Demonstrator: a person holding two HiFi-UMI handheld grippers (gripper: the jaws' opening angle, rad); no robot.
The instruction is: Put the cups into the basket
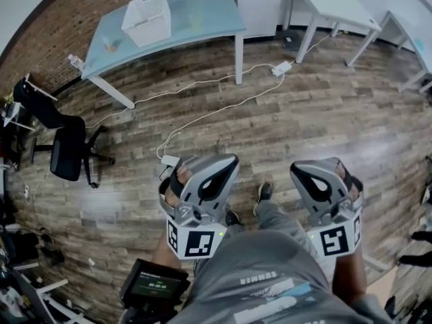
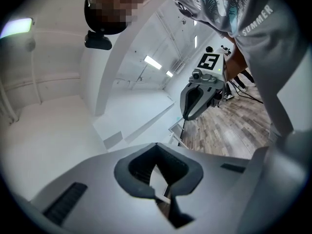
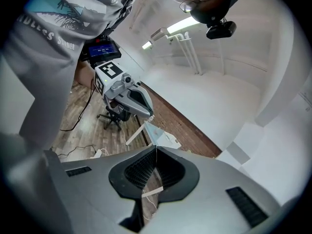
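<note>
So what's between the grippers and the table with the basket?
Head view: between left gripper, right gripper and the table with the basket lies wooden floor crossed by white cables and a power strip.

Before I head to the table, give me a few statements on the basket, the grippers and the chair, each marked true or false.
1. The white basket stands on the light blue table. True.
2. The right gripper holds a cup. False: its jaws are together with nothing between them.
3. The black office chair is at the right of the head view. False: it stands at the left, beside the table's near left leg.
4. The left gripper is shut and empty, and both grippers are over the wood floor, well short of the table. True.
</note>
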